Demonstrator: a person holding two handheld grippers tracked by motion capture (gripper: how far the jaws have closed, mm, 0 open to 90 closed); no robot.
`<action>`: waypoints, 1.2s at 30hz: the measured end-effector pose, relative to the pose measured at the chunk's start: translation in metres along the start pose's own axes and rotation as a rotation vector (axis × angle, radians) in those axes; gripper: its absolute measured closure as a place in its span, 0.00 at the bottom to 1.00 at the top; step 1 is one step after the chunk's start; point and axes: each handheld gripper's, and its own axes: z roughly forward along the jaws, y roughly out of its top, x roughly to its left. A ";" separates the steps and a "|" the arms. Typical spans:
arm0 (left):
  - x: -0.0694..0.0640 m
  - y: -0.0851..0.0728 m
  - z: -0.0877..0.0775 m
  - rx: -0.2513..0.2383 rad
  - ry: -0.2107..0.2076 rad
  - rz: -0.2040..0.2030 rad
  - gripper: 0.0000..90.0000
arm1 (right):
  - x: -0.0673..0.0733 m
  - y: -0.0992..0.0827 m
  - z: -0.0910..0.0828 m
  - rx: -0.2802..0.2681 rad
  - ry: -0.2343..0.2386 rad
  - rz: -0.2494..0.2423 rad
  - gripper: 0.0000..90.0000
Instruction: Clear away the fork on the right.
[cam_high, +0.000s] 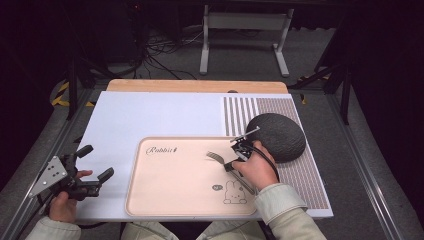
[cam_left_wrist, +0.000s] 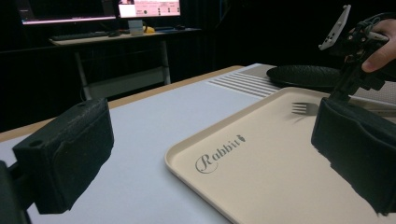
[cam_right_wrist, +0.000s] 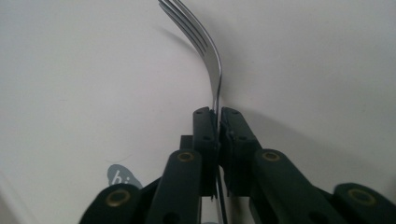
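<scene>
The right gripper (cam_high: 239, 152) has its jaws clamped on the handle of a fork (cam_high: 215, 156), tines over the cream tray (cam_high: 165, 197) (printed "Rabbit"). A dark round mat (cam_high: 280, 135) lies just right. The left gripper (cam_high: 95, 164) hovers near the table's left edge, jaws wide apart, holding nothing.

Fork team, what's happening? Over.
Right tool shut on shiny metal fork, over beige rabbit tray. Left tool open, empty. Nothing blocking.

your tray (cam_high: 165, 195) is beige, printed with a dark rabbit (cam_high: 234, 193) and script lettering. the mat (cam_high: 150, 115) looks pale lavender with grey stripes; the textured bowl (cam_high: 277, 136) seems charcoal.
</scene>
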 end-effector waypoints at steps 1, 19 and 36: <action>0.000 0.000 0.000 0.000 -0.002 0.001 0.00 | 0.000 0.000 0.000 -0.004 -0.002 -0.003 0.91; 0.000 0.000 0.000 0.001 -0.001 -0.001 0.00 | 0.006 0.005 -0.013 -0.089 -0.087 -0.135 0.66; 0.000 0.000 0.000 0.001 -0.002 0.001 0.00 | 0.028 0.024 -0.024 -0.141 -0.085 -0.438 1.00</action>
